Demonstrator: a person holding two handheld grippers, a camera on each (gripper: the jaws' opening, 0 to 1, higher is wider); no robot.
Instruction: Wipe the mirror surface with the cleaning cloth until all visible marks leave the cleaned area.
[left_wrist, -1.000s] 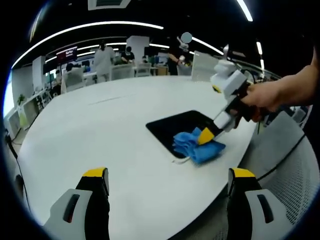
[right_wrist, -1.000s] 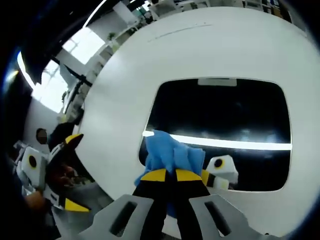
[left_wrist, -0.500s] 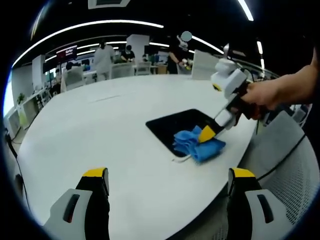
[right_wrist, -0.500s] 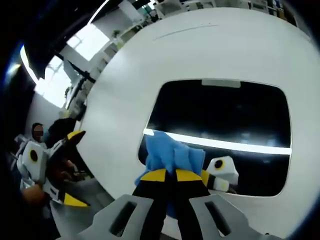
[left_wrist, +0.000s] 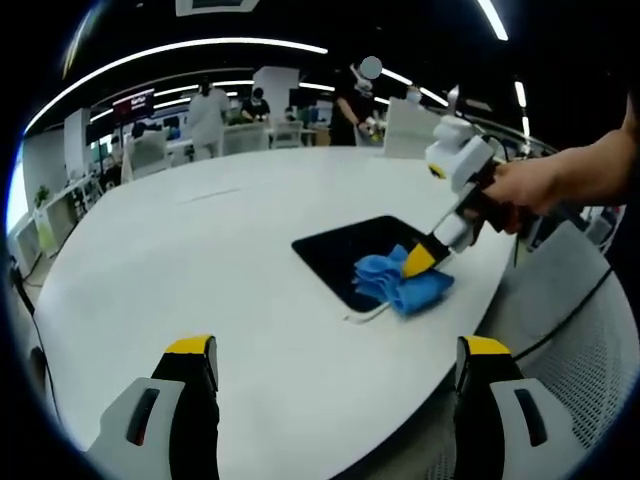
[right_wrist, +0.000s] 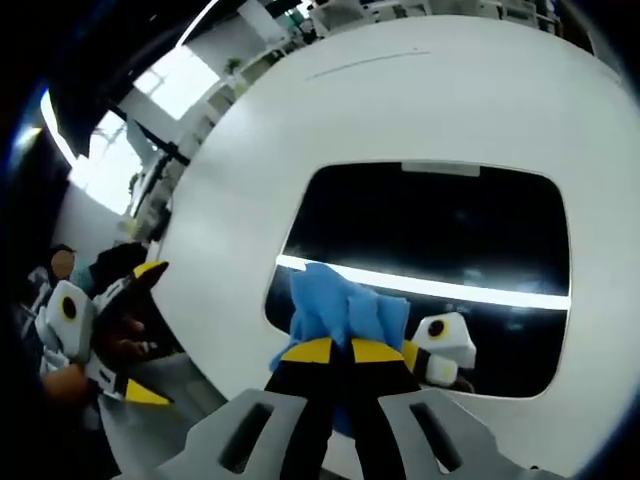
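Note:
A dark rectangular mirror lies flat on the white table, reflecting a bright ceiling light strip. A crumpled blue cleaning cloth rests on the mirror's near right part. My right gripper is shut on the cloth and presses it onto the glass. Held back over the table's near edge, my left gripper stands open with nothing between its jaws; it also appears at the left edge of the right gripper view.
The round white table spreads wide to the left of and beyond the mirror. A grey mesh chair stands off the table's right edge. People and desks fill the far background. A hand holds the right gripper.
The right gripper has slid the cloth a little to the right across the mirror. The left gripper has stayed where it was.

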